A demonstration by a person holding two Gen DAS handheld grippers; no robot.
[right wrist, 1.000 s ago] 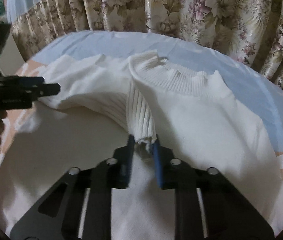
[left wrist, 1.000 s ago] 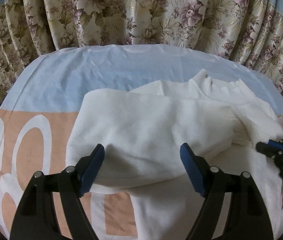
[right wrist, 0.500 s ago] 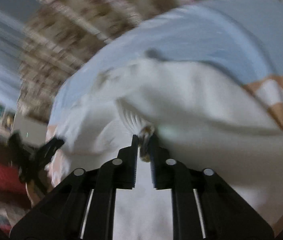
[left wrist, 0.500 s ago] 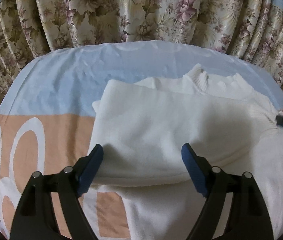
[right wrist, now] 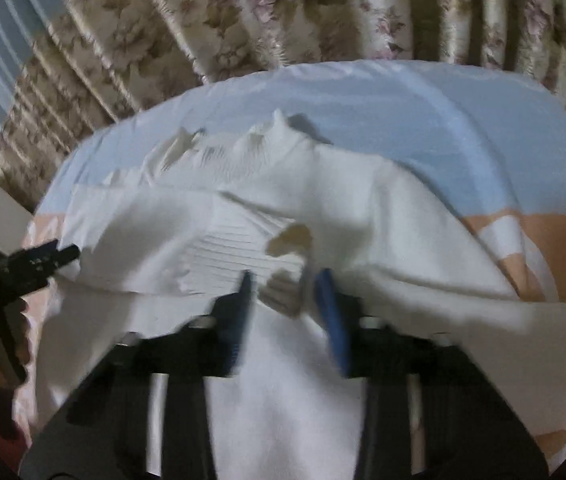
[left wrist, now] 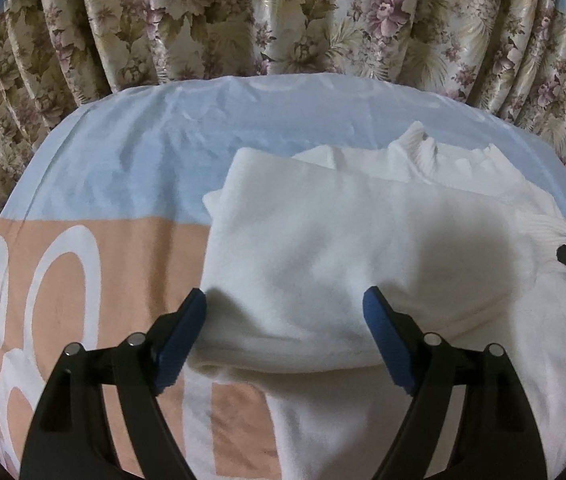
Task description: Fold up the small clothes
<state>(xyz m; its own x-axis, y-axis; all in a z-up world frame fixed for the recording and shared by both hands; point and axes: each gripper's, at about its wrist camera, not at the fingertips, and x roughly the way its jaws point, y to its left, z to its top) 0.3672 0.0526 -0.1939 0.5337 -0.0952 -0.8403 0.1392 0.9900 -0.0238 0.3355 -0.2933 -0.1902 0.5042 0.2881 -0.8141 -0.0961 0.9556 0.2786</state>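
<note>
Left gripper (left wrist: 285, 312) jaws wide over white sweater (left wrist: 363, 248), right gripper (right wrist: 285, 284) jaws opening around ribbed cuff (right wrist: 239, 252)

The sweater (left wrist: 323, 264) lies on the bedspread (left wrist: 123, 168), toward its right side, collar at the far end and a sleeve folded across its body. The curtain (left wrist: 283, 20) hangs behind the bedspread's far edge. The left gripper (left wrist: 285, 320) hovers at the sweater's near left fold; the right gripper (right wrist: 287, 300), jaws opening, has the cuff (right wrist: 283, 284) between them.
</note>
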